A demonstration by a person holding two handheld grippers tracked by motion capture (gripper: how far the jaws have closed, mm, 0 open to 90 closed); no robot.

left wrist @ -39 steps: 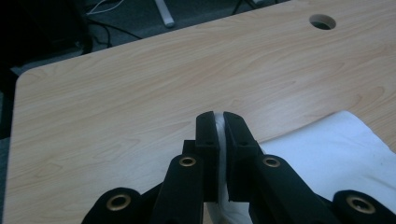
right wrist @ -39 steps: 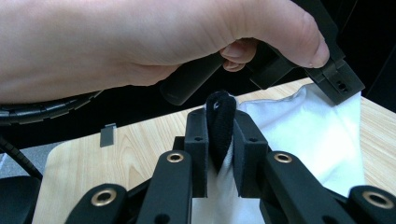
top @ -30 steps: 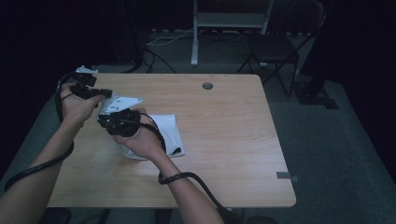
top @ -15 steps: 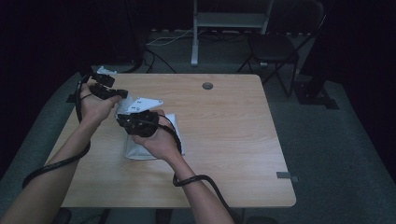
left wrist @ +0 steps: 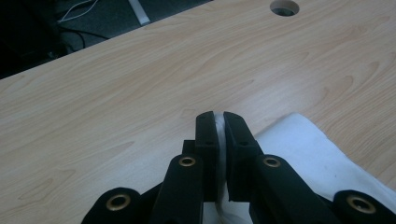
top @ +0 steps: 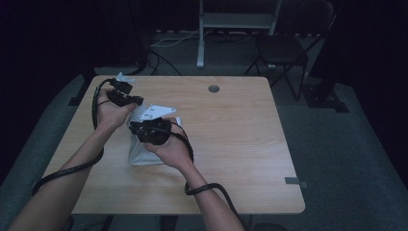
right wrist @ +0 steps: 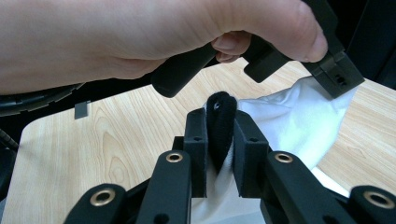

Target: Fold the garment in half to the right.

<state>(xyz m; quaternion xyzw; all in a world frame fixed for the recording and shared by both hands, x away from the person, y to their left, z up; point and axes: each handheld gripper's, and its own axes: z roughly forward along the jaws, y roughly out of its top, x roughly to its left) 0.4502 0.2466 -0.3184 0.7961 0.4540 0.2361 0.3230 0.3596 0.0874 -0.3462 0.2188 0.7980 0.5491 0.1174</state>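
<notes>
Both tongs grasp the white fabric bag [top: 144,153]: left tongs [left wrist: 220,122] clench its white edge, right tongs [right wrist: 221,122] its black strap, above the wooden tabletop [top: 231,125].

We look down on a light wooden counter [top: 231,125] with a round cable hole [top: 214,88], standing on grey carpet [top: 346,144]. Behind it, in the dim room, we see a dark chair [top: 284,48], a metal stand [top: 238,21] and loose cables [top: 168,41].
</notes>
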